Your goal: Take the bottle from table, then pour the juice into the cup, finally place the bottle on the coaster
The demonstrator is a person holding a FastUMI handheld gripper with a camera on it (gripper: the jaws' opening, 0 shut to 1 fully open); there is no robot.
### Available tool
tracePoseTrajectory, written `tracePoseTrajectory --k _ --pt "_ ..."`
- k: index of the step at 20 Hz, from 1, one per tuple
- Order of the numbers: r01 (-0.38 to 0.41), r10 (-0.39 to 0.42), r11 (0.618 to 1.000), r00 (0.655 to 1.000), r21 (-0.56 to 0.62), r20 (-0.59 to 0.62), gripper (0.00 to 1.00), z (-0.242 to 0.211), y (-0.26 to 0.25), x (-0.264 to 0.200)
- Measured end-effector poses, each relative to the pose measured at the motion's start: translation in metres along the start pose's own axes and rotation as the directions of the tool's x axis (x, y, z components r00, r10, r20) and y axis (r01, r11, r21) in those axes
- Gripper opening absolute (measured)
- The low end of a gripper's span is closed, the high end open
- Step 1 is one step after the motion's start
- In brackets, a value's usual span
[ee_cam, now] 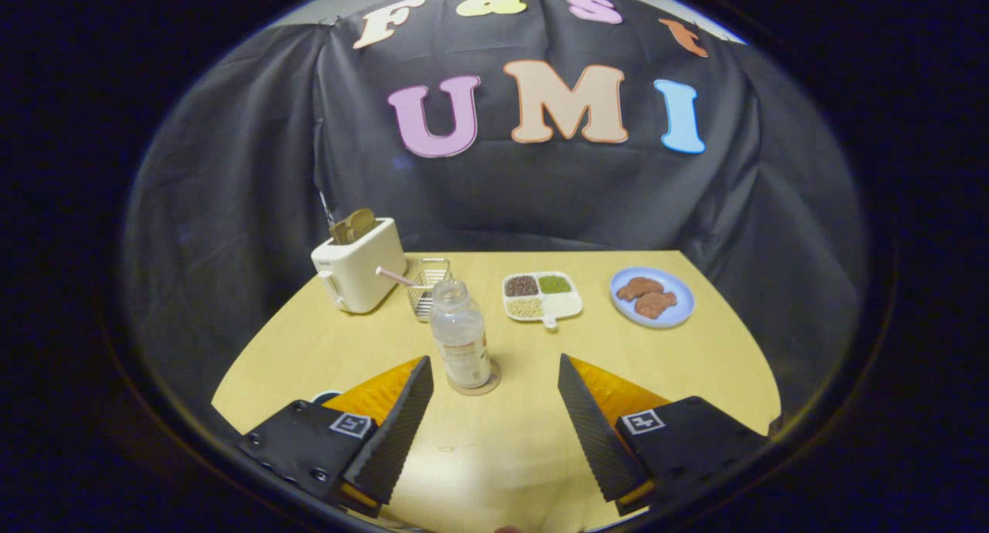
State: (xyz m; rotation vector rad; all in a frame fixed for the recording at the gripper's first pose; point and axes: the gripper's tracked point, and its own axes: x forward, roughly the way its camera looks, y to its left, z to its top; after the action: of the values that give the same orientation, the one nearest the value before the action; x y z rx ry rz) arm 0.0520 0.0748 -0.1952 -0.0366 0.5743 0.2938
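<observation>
Nearest of all, the gripper (494, 375) is over the pale wooden counter (695, 363) with its jaws spread wide, nothing between them, bare counter showing in the gap. Just ahead of the fingertips, a touch left of the middle of that gap, stands the bottle (460, 334), upright, clear plastic with a pale label round its lower half and a clear cap on top. It is sitting on the coaster (484, 385), a round tan disc whose rim peeks out on the right side of the bottle's base. By the left finger, low down, a small dark rounded edge shows on the counter; too little of it is in view to say what it is. Moving farther, behind the bottle and slightly left, there is a small wire basket (429, 284) with a pink stick-like handle (394, 275) poking out of it to the left. Left of that stands a cream toaster (357, 266) with brown slices (354, 225) sticking up out of its slots. To the right of the basket lies a white divided tray (568, 305) holding dark, green and tan grains in separate compartments. Farther right again, a blue plate (680, 305) carries two brown pieces of food (647, 296), near the counter's far right side.
</observation>
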Motion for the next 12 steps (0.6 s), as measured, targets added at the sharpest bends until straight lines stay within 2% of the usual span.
tracePoseTrajectory --k 6,12 --pt "0.017 -0.015 1.000 0.995 -0.019 0.095 1.00 0.061 -0.036 -0.048" --pt "0.028 -0.026 1.000 0.990 -0.009 0.140 1.00 0.097 -0.077 -0.080"
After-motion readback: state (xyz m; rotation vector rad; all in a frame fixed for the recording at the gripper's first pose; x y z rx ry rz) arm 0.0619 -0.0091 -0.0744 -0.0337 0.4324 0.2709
